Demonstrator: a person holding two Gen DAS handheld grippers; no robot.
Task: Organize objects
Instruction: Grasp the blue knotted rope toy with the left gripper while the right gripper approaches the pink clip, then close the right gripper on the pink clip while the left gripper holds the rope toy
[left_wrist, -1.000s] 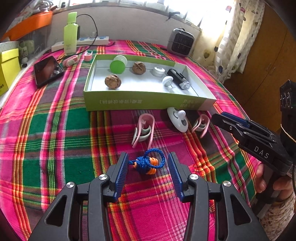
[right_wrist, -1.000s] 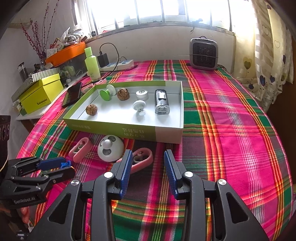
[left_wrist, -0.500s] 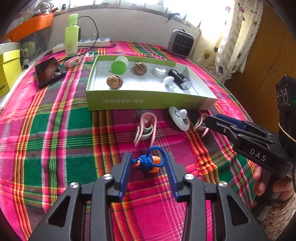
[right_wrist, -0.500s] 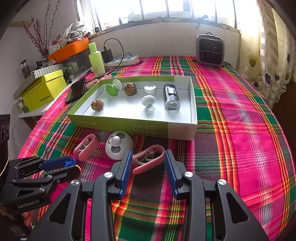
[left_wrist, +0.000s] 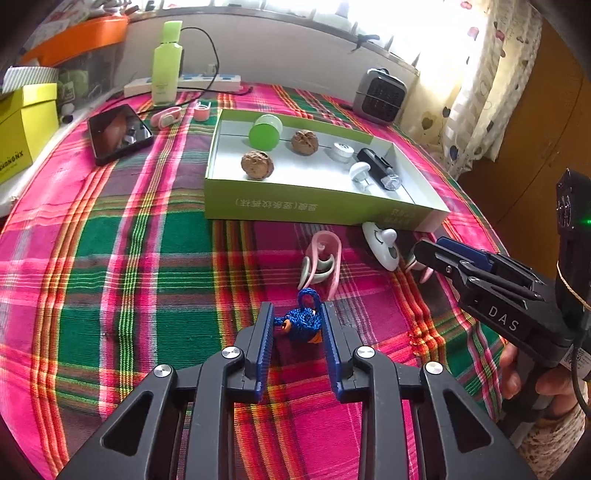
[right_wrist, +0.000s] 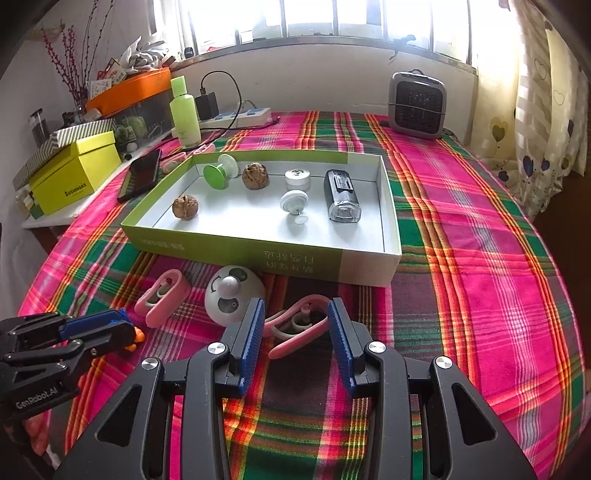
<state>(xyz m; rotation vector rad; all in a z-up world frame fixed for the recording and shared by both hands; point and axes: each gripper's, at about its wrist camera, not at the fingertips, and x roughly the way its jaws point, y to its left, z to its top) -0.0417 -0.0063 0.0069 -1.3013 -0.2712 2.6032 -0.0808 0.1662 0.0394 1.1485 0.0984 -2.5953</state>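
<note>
My left gripper (left_wrist: 297, 325) is closing on the blue knot (left_wrist: 303, 325) near the box (left_wrist: 314, 206). Right gripper (right_wrist: 295, 325) sits open around a pink clip (right_wrist: 295, 341).

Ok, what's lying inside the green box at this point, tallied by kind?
Walnuts: 2
White round pieces: 2
Green disc piece: 1
Black lamp: 1
Total: 6

This is a home room: a bright pink-and-green checked cloth (right_wrist: 461, 221), heart-printed pale curtains (right_wrist: 535, 140) and a small grey heater (right_wrist: 417, 105) under the window.
</note>
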